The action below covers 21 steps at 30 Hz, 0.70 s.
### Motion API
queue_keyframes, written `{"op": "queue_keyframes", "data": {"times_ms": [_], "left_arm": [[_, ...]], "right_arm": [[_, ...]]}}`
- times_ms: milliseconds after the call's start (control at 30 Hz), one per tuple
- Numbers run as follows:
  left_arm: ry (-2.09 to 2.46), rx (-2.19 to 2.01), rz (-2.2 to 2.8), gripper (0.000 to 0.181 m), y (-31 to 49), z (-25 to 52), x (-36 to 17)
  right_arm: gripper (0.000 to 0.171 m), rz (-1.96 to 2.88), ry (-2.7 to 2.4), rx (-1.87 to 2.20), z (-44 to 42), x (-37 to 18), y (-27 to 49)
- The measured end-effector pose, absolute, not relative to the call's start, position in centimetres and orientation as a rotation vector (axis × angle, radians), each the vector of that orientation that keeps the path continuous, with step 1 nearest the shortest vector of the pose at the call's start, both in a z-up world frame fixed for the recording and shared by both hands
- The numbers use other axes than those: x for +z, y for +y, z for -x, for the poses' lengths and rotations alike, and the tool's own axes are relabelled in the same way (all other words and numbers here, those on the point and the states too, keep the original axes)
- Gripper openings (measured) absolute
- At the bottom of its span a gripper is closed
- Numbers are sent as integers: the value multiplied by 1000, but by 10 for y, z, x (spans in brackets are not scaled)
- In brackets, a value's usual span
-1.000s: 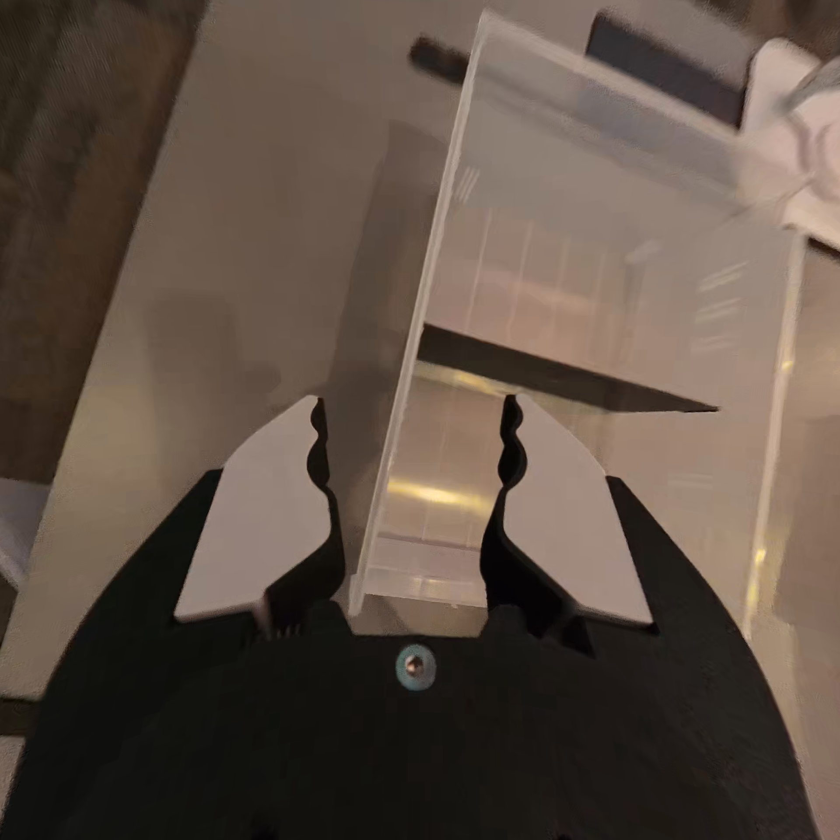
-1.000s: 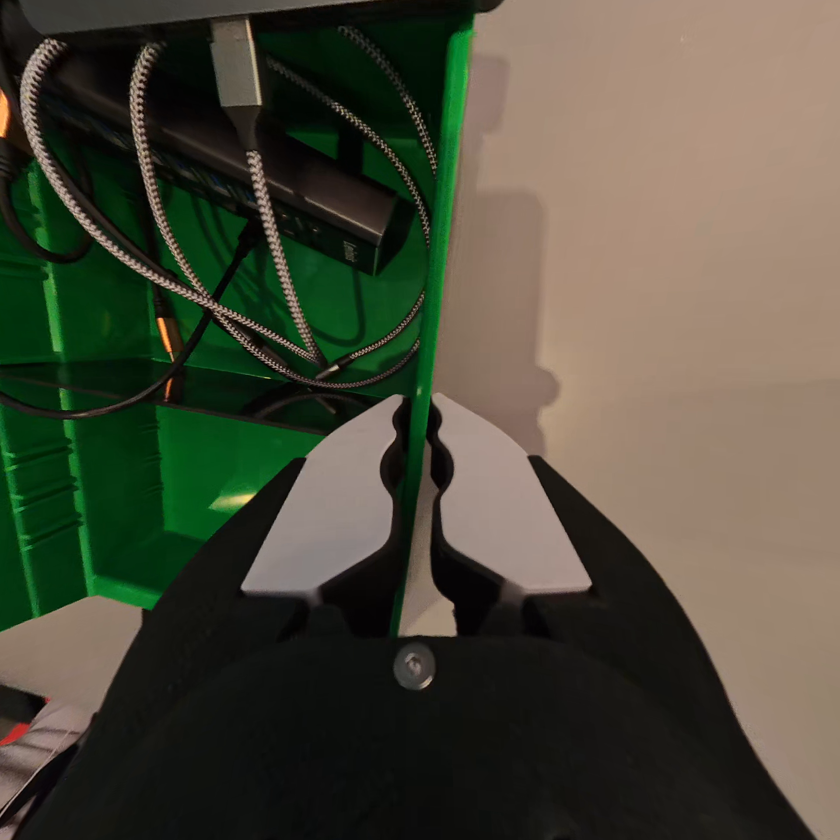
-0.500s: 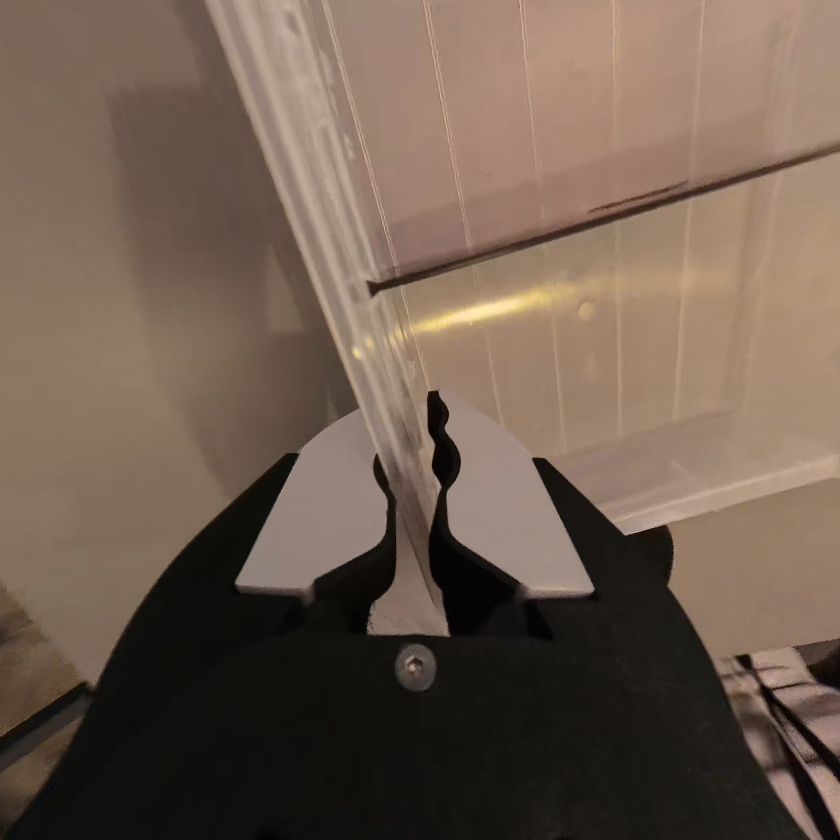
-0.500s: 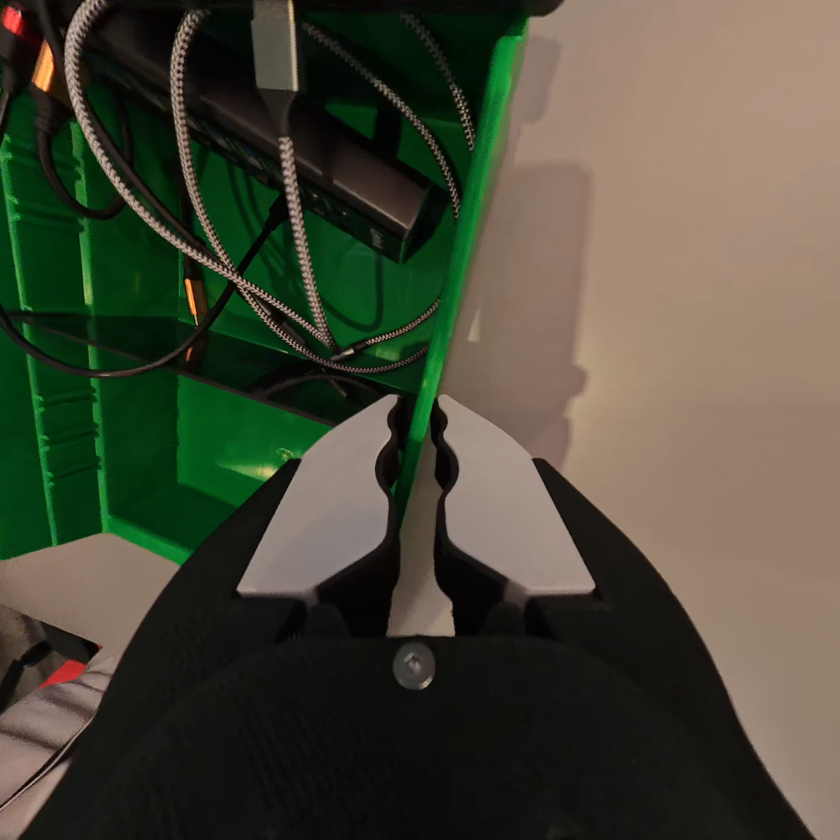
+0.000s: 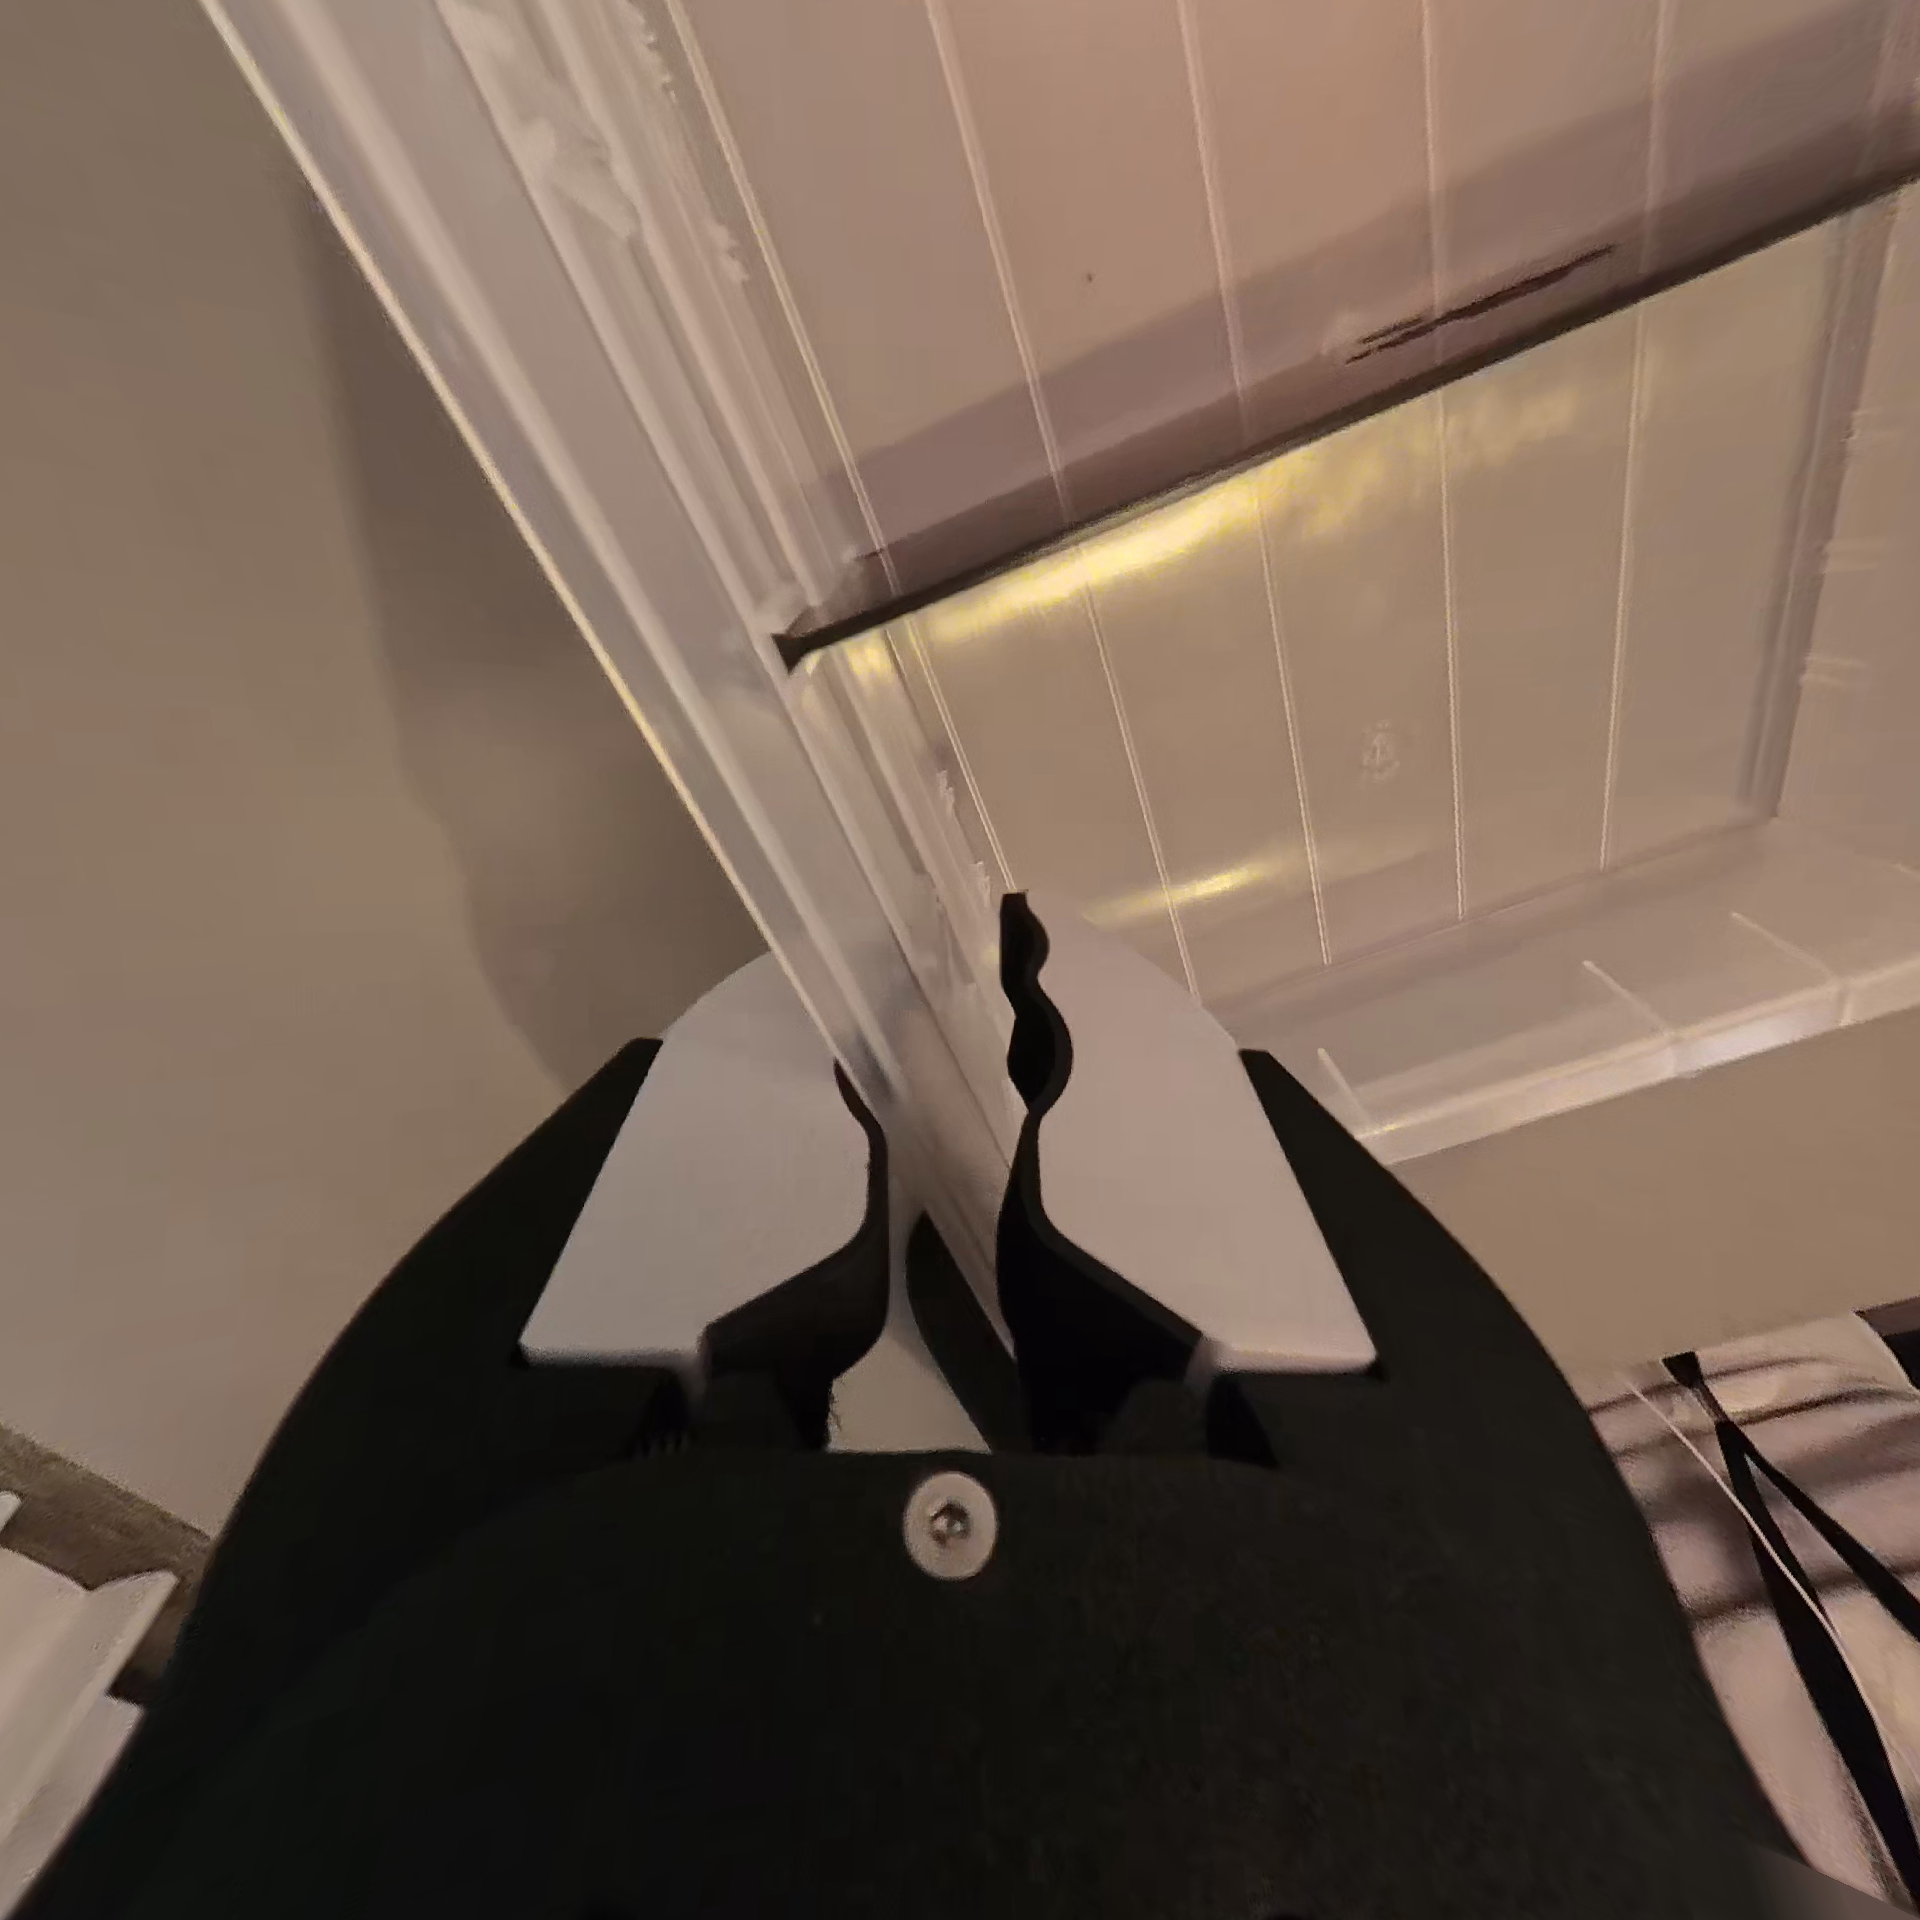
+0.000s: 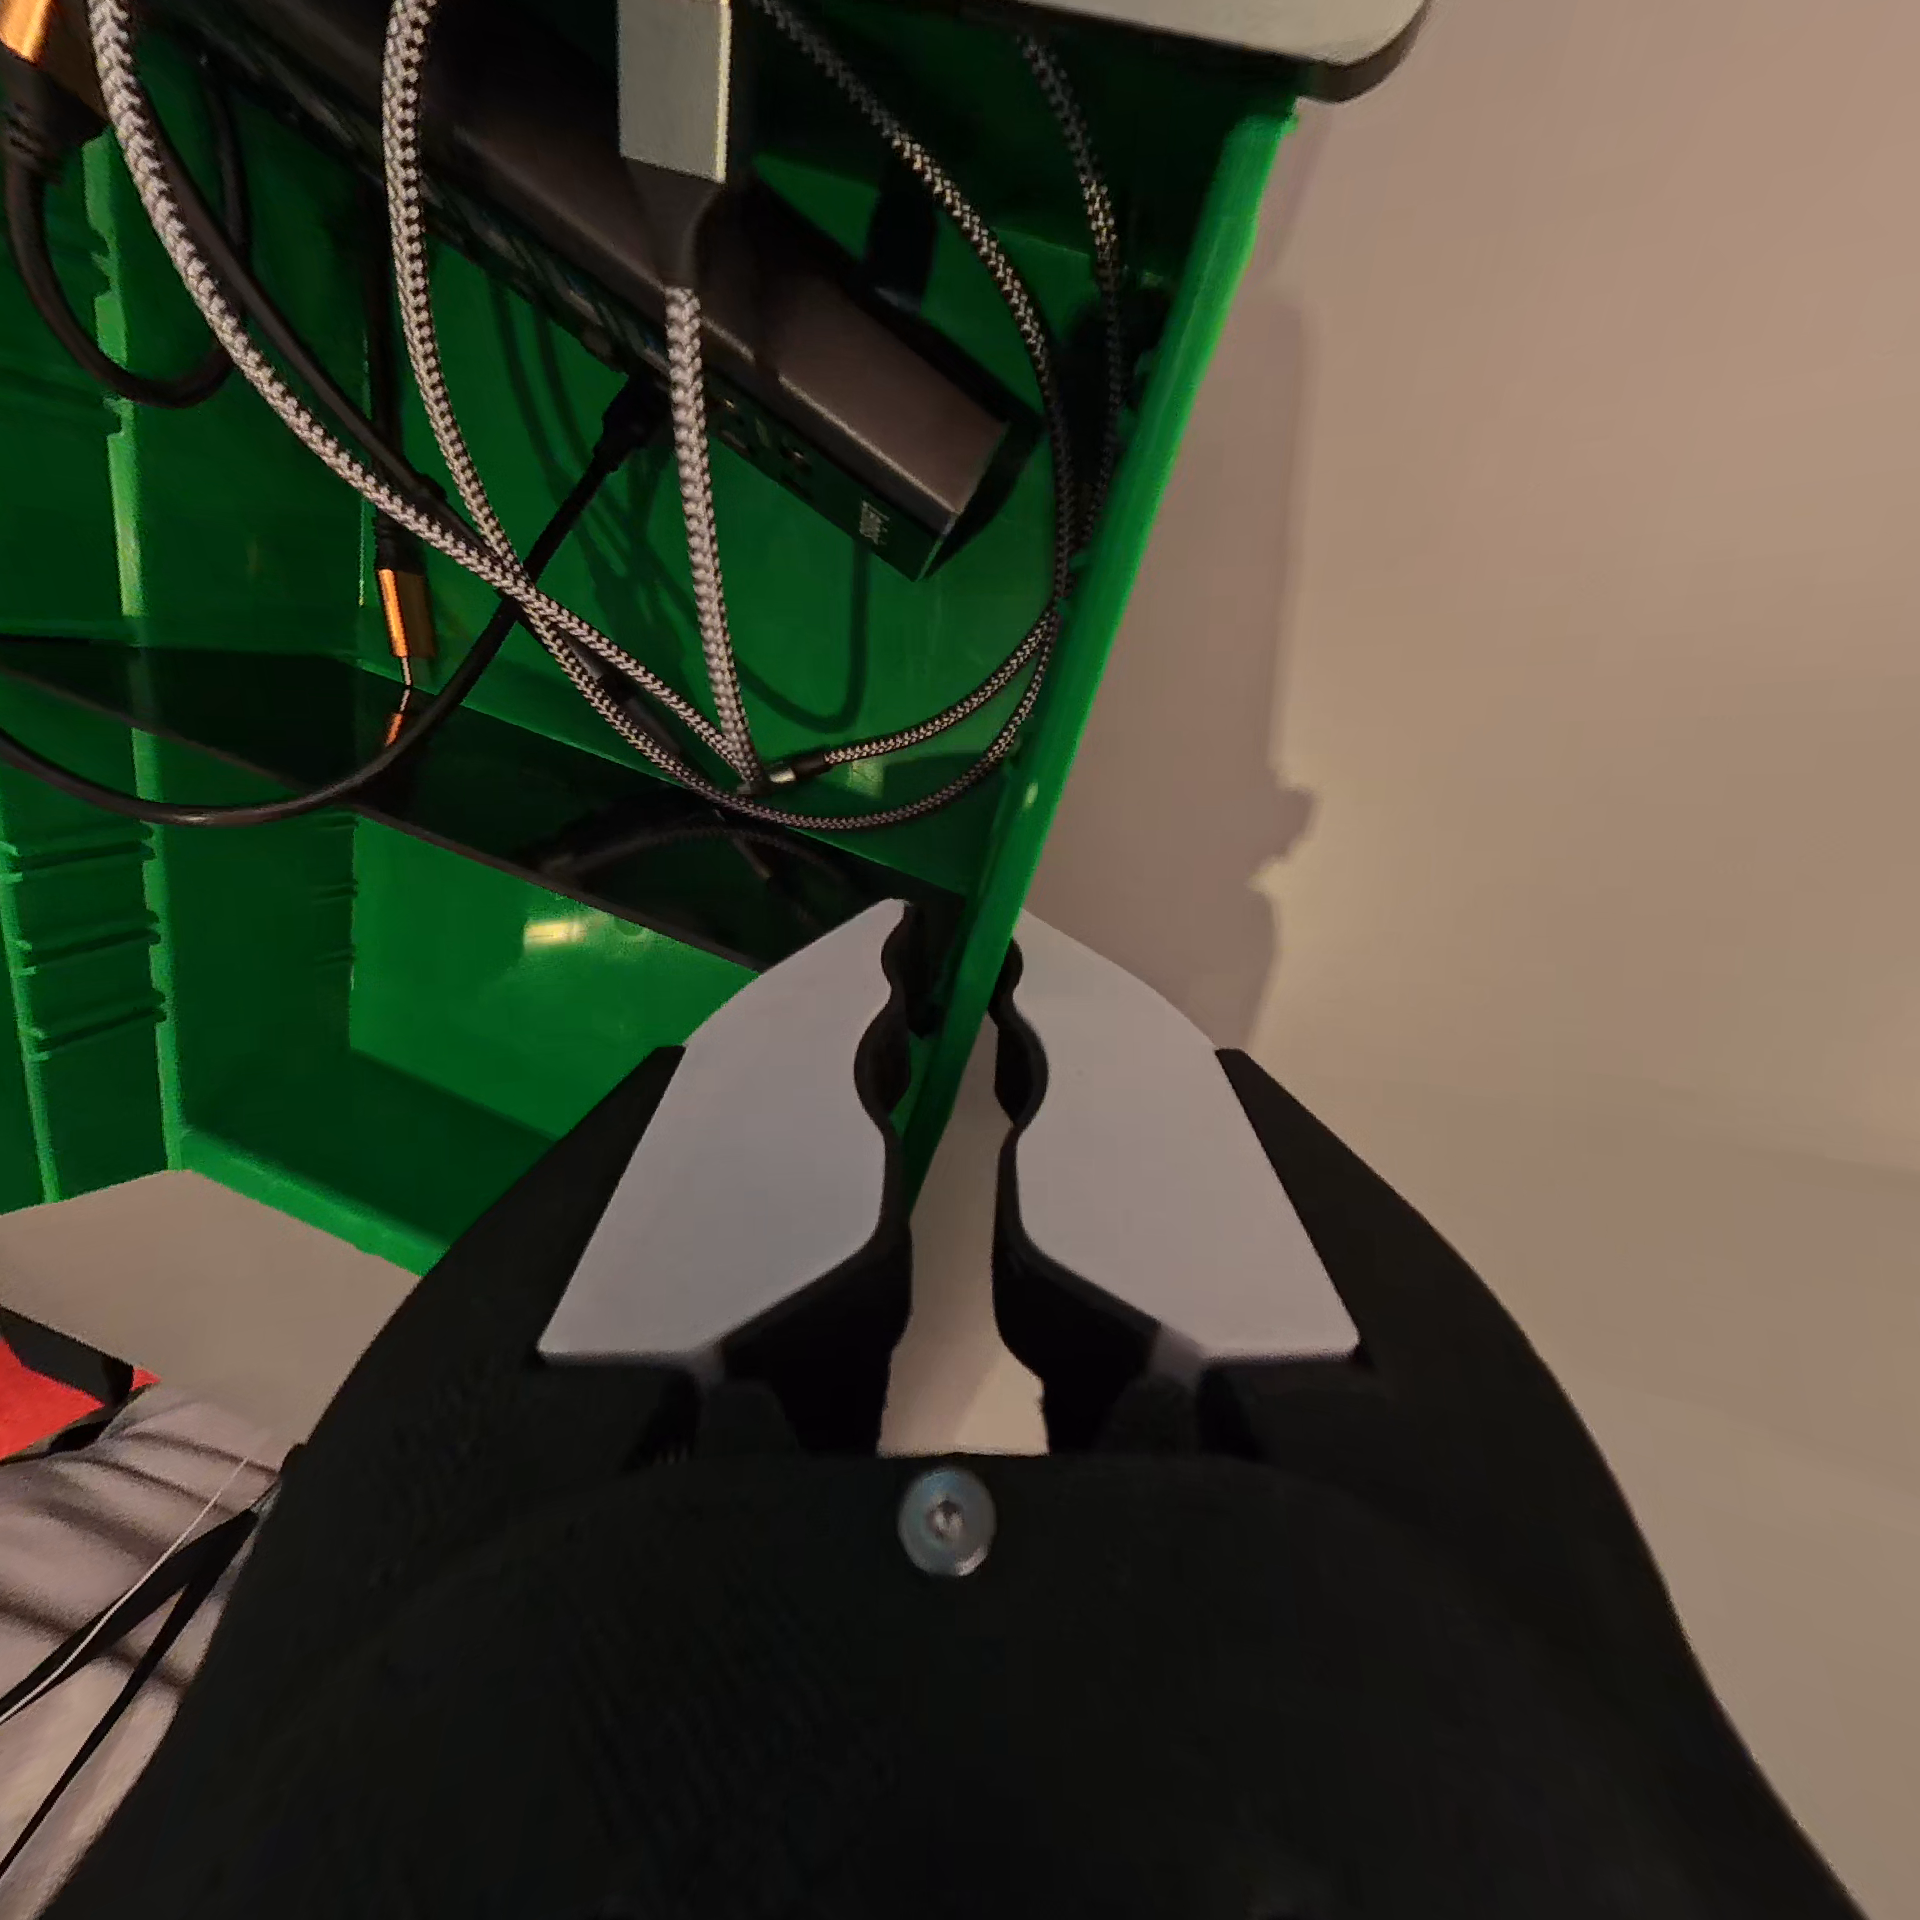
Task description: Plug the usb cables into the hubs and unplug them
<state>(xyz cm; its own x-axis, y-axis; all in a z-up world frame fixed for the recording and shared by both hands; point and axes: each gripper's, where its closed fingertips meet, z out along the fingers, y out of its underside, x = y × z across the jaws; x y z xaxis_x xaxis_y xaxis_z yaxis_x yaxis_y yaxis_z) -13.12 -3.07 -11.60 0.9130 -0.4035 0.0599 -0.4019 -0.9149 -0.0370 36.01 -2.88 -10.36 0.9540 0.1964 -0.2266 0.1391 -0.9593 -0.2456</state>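
Beige tabletop (image 6: 1558, 623) fills the ground to the right of the right jaws and, in the left wrist view, to the left of the left jaws. Green plastic bin (image 6: 260, 1039), the larger mass ahead-left of the right gripper (image 6: 951, 997), stands on that surface with its near side wall running straight between the two fingers; the right jaws are clamped on that wall edge, wavy pads pressed to either face. Clear plastic bin (image 5: 1351, 727), ahead-right of the left gripper (image 5: 940, 997), shows ribbed walls and a dark divider line across its middle; its left wall passes between the left fingers, and those jaws are closed down on it, though the left pad contact is partly hidden behind the wall, so the grip looks firm but is not fully visible. Dark USB hub (image 6: 831, 343) lies slantwise inside the green bin, well ahead of the right jaws and up-left. Braided grey-and-white cable (image 6: 696, 499) hangs from a silver plug (image 6: 670, 83) at the top edge, down across the hub. Thin black cable (image 6: 312, 800) loops lower left in the bin. Orange-tipped connector (image 6: 400, 613) sits left of the braided strands. Grey fabric with black straps (image 5: 1766, 1507) shows at the lower right of the left jaws.
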Motion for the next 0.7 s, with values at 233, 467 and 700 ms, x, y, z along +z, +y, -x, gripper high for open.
{"op": "queue_keyframes", "data": {"times_ms": [233,467,700], "left_arm": [[562,119,2588,30,10,120,-30],[466,205,1776,48,31,68,103],[441,161,1455,52,5,33,143]], "right_arm": [[23,2735,-186,78,-365,-56,-14],[56,1745,-611,488,-190,91,-2],[66,2141,-872,703,-70,-12,-34]]}}
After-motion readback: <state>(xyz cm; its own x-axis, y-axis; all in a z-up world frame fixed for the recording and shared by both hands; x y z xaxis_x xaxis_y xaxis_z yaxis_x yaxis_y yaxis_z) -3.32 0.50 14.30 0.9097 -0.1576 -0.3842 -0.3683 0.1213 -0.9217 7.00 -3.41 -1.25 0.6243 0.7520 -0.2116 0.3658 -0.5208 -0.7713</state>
